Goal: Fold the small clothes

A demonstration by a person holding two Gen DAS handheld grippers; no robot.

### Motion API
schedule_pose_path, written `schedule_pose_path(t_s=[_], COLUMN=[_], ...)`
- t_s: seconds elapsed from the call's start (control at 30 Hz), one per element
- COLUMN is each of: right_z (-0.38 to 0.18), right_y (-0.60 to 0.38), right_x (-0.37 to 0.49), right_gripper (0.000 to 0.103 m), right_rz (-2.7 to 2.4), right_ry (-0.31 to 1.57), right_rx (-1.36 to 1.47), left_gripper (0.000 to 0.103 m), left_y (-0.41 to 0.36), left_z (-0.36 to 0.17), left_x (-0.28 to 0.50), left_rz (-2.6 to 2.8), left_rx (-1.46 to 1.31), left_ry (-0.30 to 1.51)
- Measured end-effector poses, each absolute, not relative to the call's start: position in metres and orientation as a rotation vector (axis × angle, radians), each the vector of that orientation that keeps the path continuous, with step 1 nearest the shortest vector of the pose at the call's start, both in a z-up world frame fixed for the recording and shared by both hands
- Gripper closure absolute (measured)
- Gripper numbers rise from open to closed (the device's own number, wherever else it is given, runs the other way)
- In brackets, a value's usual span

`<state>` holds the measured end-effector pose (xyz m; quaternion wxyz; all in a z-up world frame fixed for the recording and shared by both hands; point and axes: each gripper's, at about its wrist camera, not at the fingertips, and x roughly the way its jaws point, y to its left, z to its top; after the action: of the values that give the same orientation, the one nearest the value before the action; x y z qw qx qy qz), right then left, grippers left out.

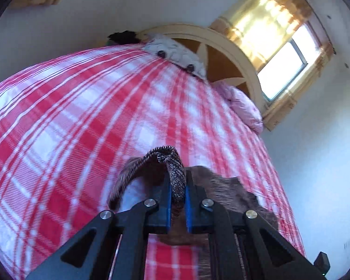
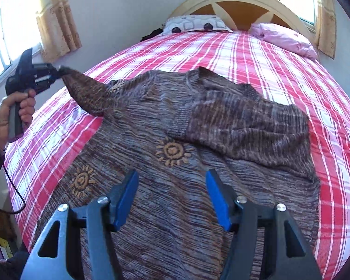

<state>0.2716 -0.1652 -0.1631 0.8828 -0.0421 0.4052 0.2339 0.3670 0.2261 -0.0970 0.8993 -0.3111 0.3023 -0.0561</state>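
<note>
A brown and grey knitted sweater (image 2: 165, 121) with orange sun motifs lies spread on the bed. Its right sleeve (image 2: 240, 126) is folded across the chest. My left gripper (image 1: 177, 186) is shut on the ribbed cuff (image 1: 172, 163) of the left sleeve; in the right wrist view the left gripper (image 2: 58, 73) holds that sleeve (image 2: 88, 93) lifted off the bed at the left side. My right gripper (image 2: 171, 186) is open and empty, above the sweater's lower body.
The bed has a red and white plaid cover (image 2: 268, 53) and a curved headboard (image 2: 242, 2). A patterned pillow (image 2: 193, 23) and a pink pillow (image 2: 284, 37) lie at the head. Curtained windows (image 2: 56, 23) flank the bed. A cable hangs by my left hand.
</note>
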Motion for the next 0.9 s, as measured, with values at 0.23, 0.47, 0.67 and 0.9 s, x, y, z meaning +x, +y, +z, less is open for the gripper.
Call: schedule_pose_path(t_s=[0.23,0.47,0.67,0.9], right_z=[-0.154,-0.156,-0.171,-0.175], right_y=[-0.203,-0.256,-0.291,-0.314], right_x=[0.266,0.265,0.266,0.266], right_gripper=[0.040,0.039,0.039,0.039], right_rz=[0.448,0.371,0.311,0.255], right_ry=[0.820,0.809,0.838,0.851], right_rx=[-0.019,0.068,0.121,0.145], left_gripper=[0.095,0.095,0.094,0.089], left_y=[0.119,-0.012,-0.092,-0.164], left_z=[-0.050,-0.048,-0.099,-0.124], left_x=[0.399,0.421,0.421,0.386], left_rz=[-0.307,-0.452,-0.478,-0.526], left_rx=[-0.510,-0.273,-0.079,0.258], left_ry=[0.603,0.660,0.748,0.727])
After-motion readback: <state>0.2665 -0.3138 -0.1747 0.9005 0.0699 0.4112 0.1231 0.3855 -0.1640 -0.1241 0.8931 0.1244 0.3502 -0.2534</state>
